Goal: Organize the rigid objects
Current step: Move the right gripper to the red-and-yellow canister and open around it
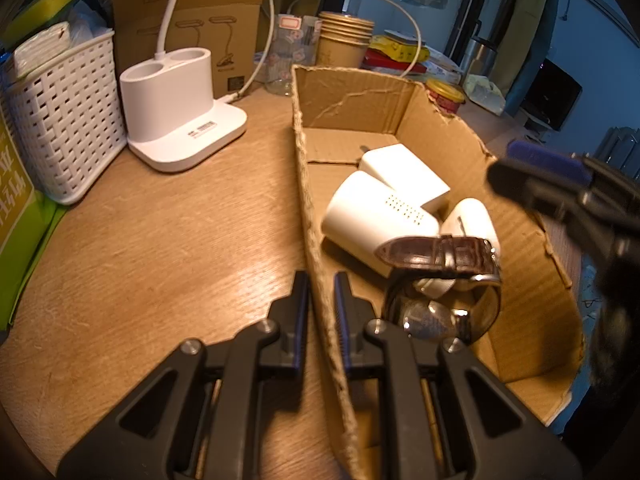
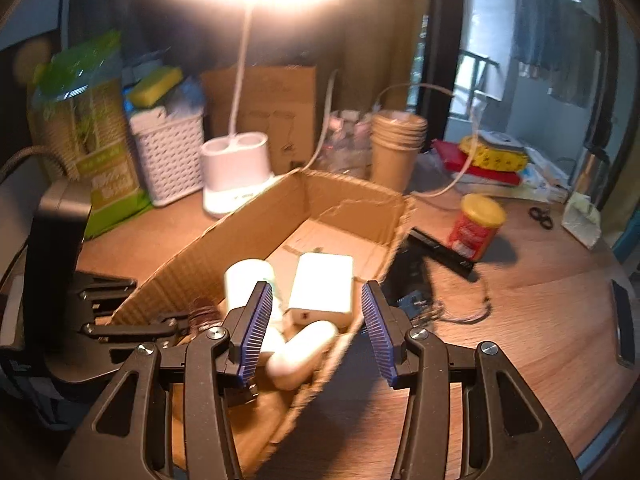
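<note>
Cluttered wooden tabletop: the left claw pinches the cardboard box wall to steady it, while the right claw, spread wide, hangs above its white gadgets and watch.

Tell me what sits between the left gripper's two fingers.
The left wall of the cardboard box stands between the left gripper fingers, one outside, one inside. The left wrist view shows it.
</note>
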Demonstrator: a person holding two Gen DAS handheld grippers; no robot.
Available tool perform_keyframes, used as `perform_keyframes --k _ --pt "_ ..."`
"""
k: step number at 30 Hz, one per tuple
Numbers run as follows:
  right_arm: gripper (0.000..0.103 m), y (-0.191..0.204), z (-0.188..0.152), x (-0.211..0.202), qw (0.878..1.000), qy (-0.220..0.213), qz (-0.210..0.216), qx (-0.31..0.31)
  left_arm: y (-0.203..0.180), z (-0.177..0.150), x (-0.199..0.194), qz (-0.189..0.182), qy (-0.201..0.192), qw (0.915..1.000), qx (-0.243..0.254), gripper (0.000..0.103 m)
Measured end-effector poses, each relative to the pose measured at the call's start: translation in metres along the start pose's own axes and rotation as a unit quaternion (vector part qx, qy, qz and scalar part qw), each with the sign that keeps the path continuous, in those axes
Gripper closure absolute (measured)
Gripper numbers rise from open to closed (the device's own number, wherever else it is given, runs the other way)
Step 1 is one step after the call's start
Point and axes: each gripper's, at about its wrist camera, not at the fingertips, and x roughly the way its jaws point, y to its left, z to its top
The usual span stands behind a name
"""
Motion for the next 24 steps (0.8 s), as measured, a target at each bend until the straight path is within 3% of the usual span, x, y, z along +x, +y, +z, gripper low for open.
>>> perform_keyframes --k 3,9,16,24 --pt "0.042 -0.019 0.004 -0.007 0.999 -0.019 -0.019 0.02 0.0 0.0 0.0 0.0 0.0 1.0 0.0 0.089" --pt "0.041 -0.07 0.01 -0.003 0.995 -0.027 -0.059 0.075 0.0 0.0 0.0 0.0 0.0 1.0 0.0 0.089" --pt "0.041 -0.119 0.019 0.031 0.99 -0.009 -0.086 0.11 0.0 0.0 0.0 0.0 0.0 1.0 0.0 0.089" --pt "0.041 -0.155 0.03 0.075 0.989 0.0 -0.09 0.121 0.0 0.0 0.0 0.0 0.0 1.0 0.0 0.089"
